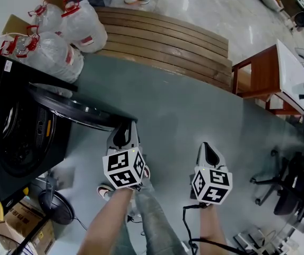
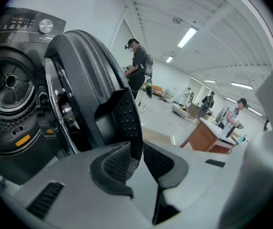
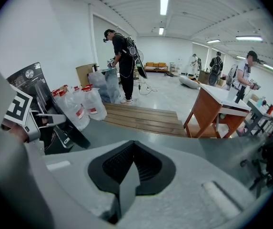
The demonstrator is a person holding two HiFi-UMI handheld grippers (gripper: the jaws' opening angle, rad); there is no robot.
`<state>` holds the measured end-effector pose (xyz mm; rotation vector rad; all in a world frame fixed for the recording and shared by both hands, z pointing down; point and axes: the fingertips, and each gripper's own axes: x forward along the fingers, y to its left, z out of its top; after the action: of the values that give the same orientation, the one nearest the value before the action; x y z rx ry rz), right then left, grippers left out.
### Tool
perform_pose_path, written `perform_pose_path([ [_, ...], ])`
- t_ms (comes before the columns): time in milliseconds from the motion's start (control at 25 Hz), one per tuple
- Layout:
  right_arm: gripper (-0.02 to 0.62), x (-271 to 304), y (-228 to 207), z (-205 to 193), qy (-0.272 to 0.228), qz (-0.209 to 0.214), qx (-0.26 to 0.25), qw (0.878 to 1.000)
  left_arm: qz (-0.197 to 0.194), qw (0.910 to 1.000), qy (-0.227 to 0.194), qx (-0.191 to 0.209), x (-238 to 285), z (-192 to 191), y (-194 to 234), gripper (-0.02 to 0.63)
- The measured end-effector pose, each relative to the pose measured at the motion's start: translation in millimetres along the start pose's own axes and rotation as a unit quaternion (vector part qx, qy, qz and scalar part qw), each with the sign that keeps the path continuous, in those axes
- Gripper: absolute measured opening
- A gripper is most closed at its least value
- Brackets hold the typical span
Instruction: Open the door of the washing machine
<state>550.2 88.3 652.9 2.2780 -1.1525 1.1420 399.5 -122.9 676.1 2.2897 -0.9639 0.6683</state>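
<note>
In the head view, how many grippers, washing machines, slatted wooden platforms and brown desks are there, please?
Grey grippers: 2, left gripper, right gripper
Black front-loading washing machine: 1
Slatted brown wooden platform: 1
Reddish-brown wooden desk: 1
Total: 5

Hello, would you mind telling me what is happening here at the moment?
A person is working on a washing machine with two hand-held grippers. The left gripper has its jaws closed on the rim of the round door, which stands swung well open, so the drum shows. The right gripper hangs free over the grey floor with its jaws together, holding nothing.
</note>
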Motion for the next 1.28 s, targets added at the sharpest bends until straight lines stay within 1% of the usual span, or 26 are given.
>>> perform_pose_path([
  [80, 0.005, 0, 1, -1, 0.001, 0.001, -0.001, 1.000, -0.007, 1.0000, 0.005, -0.006, 0, -1, -1, 0.081],
  [320, 0.005, 0, 12, 1, 0.002, 0.008, -0.009, 1.000, -0.014, 0.9998, 0.010, -0.005, -4, -1, -3, 0.094],
  [520, 0.005, -2, 35, -1, 0.004, 0.018, -0.018, 1.000, -0.024, 0.9995, 0.017, -0.009, -25, -7, 3, 0.098],
  [600, 0.005, 0, 50, 3, 0.001, 0.028, -0.025, 0.999, -0.020, 0.9996, 0.015, -0.012, -34, -6, 12, 0.098],
  [760, 0.005, -3, 77, 10, -0.004, 0.052, -0.039, 0.998, 0.006, 0.9998, 0.005, -0.017, -65, 1, 37, 0.091],
  [840, 0.005, -10, 97, 16, -0.008, 0.068, -0.047, 0.997, 0.022, 0.9995, -0.003, -0.020, -88, 10, 56, 0.082],
  [960, 0.005, -26, 144, 29, -0.016, 0.105, -0.069, 0.992, 0.045, 0.9981, -0.015, -0.041, -128, 26, 90, 0.072],
  [1080, 0.005, -48, 195, 44, -0.025, 0.142, -0.096, 0.985, 0.063, 0.9964, -0.028, -0.050, -173, 44, 121, 0.063],
  [1200, 0.005, -78, 242, 58, -0.032, 0.181, -0.105, 0.977, 0.077, 0.9942, -0.043, -0.061, -224, 60, 149, 0.049],
  [1280, 0.005, -101, 273, 70, -0.040, 0.207, -0.114, 0.971, 0.093, 0.9914, -0.057, -0.072, -262, 73, 169, 0.041],
])
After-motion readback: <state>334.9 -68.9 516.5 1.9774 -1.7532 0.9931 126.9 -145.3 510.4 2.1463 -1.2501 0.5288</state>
